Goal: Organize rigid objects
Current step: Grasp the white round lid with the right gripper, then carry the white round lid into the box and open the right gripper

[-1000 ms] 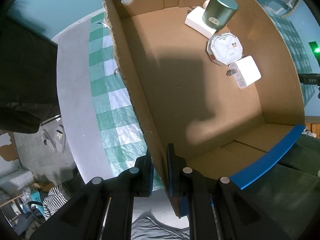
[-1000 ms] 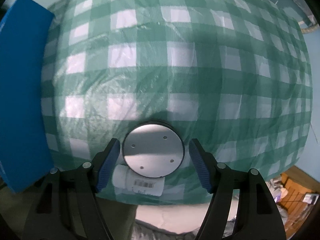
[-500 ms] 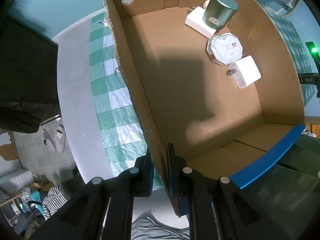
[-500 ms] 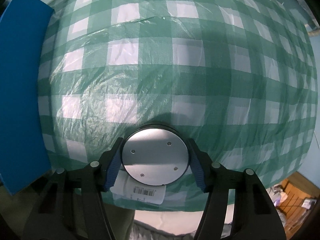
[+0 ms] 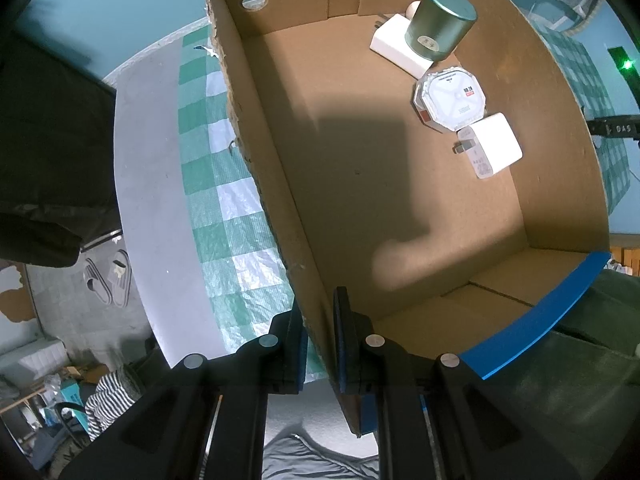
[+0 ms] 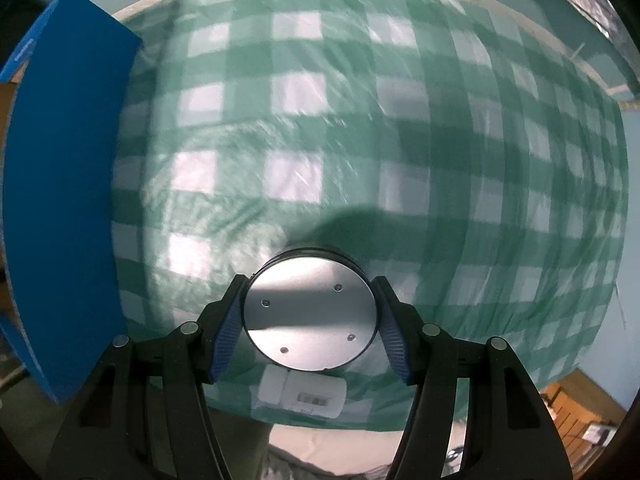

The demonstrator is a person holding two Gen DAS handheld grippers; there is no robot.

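Silver round disc (image 6: pixel 310 311) sits pinched between the blue pads of the right hand-held gripper (image 6: pixel 310 314), whose jaws have just been closing onto its rim; its flat face with four small screws shows toward the camera. Below it, nearer the gripper's body, a white labelled bottle (image 6: pixel 303 397) lies on the green checked tablecloth (image 6: pixel 440 152) covering the table. Off to the gripper's left stands a blue box wall (image 6: pixel 68 184).

The left hand-held gripper (image 5: pixel 320 340) is pressed together on the side wall of the cardboard box (image 5: pixel 260 184), one finger inside, one outside. Far ahead of it, on the box floor, rest a green cylinder (image 5: pixel 440 24), a white flat block (image 5: pixel 396 46) beside it, a white octagonal box (image 5: pixel 450 98) and a white charger (image 5: pixel 490 145), clustered near the far corner.
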